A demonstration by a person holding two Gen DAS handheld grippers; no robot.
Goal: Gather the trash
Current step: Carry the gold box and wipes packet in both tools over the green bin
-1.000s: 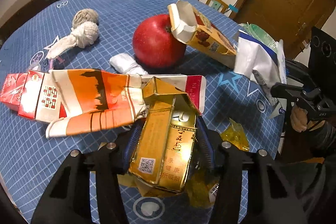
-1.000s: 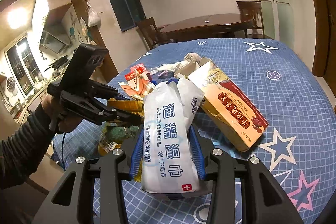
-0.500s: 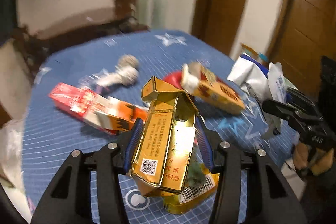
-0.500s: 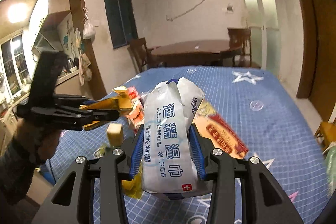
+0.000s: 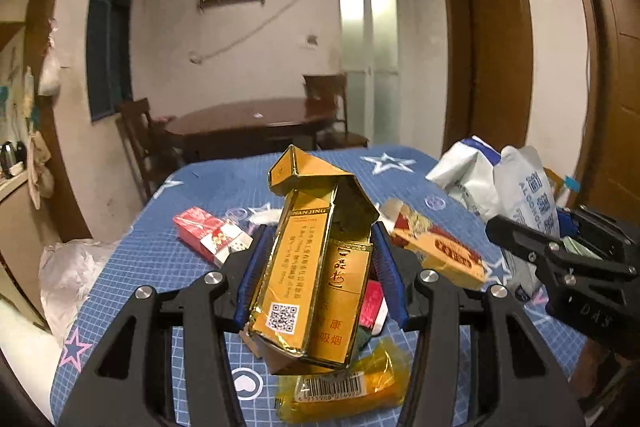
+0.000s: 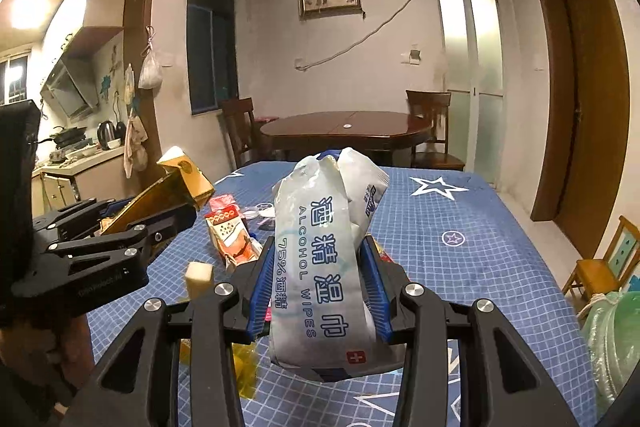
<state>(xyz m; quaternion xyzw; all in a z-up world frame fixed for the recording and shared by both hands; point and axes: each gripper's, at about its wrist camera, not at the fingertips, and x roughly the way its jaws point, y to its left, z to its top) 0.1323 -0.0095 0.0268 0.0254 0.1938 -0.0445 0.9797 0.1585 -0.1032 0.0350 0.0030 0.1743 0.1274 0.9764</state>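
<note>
Left hand-held gripper [image 5: 318, 267]: clamped on a gold pack [image 5: 308, 267], blue pads pressing both long sides. Pack upright between the fingers, lid flipped open and leaning away, QR code on the near lower face. Raised above the counter [image 5: 160, 259], clear of its blue starred cloth. Directly below, lying on the cloth: a yellow wrapper [image 5: 344, 387] with a barcode. Past the left finger, a red pack [image 5: 210, 233] flat on the counter; past the right finger, a yellow-and-red carton [image 5: 436, 251] lying on its side.

Right hand-held gripper [image 6: 318, 291]: closed on a white wipes pack [image 6: 324, 267], pads squeezing its middle. Pack standing up between the fingers, top bulging above the pads, bottom edge hanging toward the camera, lifted off the counter.

Both hand-held grippers side by side over the near edge of the counter, apart, each visible in the other's view. Seen from the right wrist: gold pack [image 6: 168, 191] tilted in the left one, red-and-orange pack [image 6: 232, 235] on the cloth between the two.
</note>
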